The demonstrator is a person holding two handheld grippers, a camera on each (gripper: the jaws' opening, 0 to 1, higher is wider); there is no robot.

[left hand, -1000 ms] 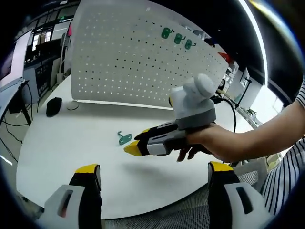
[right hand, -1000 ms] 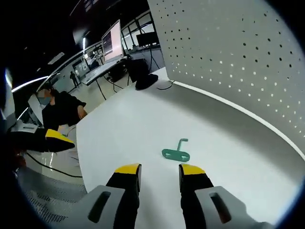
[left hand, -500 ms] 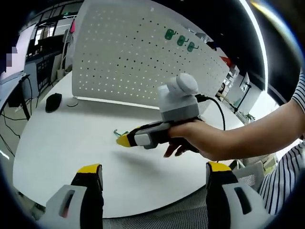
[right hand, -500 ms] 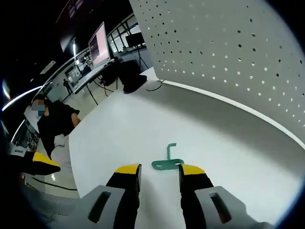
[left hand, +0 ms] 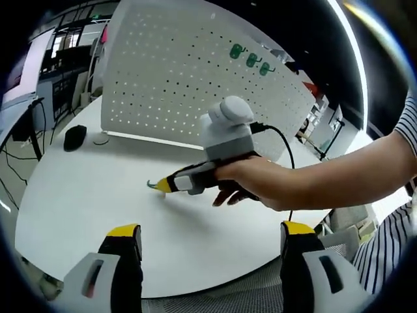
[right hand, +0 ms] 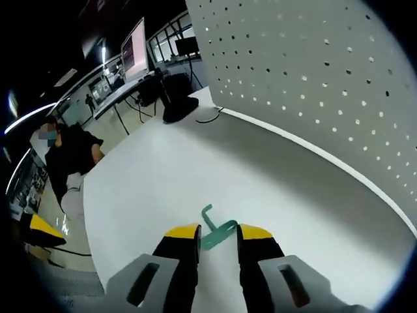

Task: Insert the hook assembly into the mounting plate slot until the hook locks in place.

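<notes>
White table [right hand: 150,189] | right gripper [right hand: 219,233] clamps teal hook [right hand: 216,232] | left gripper [left hand: 207,236] wide, empty

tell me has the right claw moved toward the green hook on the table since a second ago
Yes. In the left gripper view the right claw has slid left across the white table, reaching the green hook, now between its jaws.

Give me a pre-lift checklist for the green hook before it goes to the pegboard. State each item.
1. Green hook between the right gripper jaws: ok.
2. Jaws fully clamped on it: cannot tell.
3. Hook's bent end pokes out past the tips: ok.
4. Left gripper open and free: ok.
5. Pegboard upright on the table, with free holes: ok.
6. Three hooks already mounted near the board's top, away from the lower holes: ok.
</notes>
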